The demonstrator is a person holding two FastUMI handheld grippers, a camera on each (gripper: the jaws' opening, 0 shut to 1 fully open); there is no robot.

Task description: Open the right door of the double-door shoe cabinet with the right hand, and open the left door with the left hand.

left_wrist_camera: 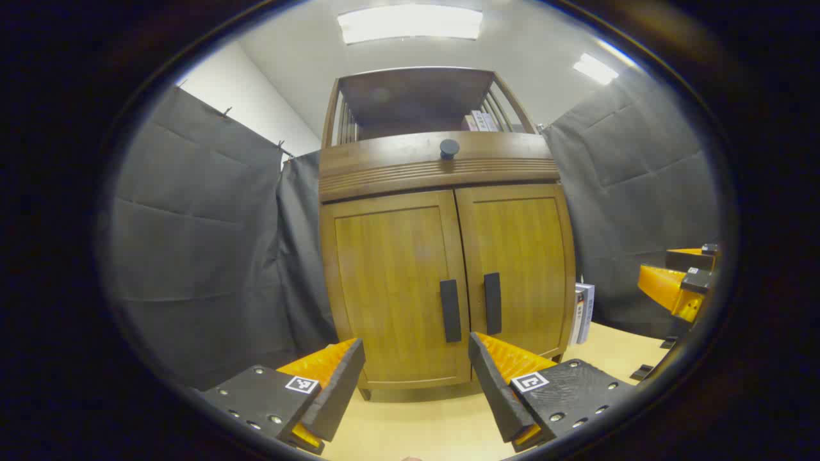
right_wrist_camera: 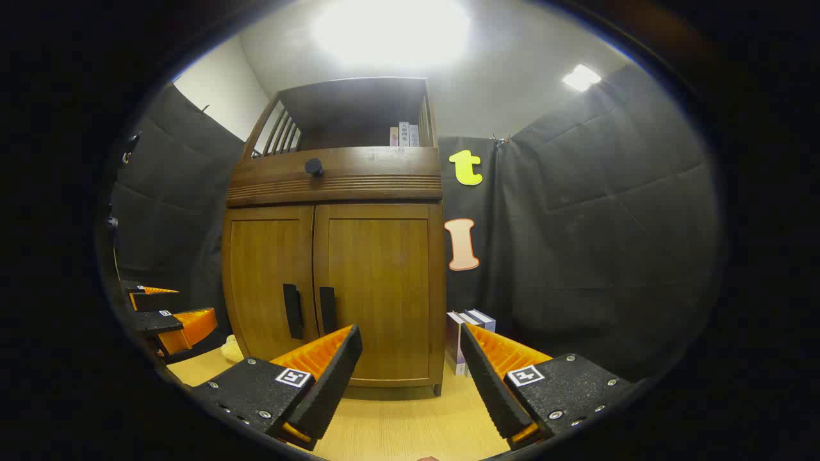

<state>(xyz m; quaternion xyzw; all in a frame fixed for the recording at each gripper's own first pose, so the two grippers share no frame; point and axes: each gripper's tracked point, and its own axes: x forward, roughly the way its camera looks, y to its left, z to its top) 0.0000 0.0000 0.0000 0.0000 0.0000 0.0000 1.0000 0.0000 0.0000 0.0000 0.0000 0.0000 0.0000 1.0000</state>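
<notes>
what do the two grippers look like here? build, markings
Both match: each gripper, left gripper and right gripper, has two wedge-shaped fingers with ridged inner faces, mounted on dark textured plates with visible screws. Each plate carries a small square black-and-white marker tag.

bright ceiling lights (left_wrist_camera: 410, 24), glare, fisheye warping

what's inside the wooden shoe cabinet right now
Cannot be seen: both doors of the brown wooden shoe cabinet are shut, covering the interior. Its open upper shelf holds a few upright books.
</notes>
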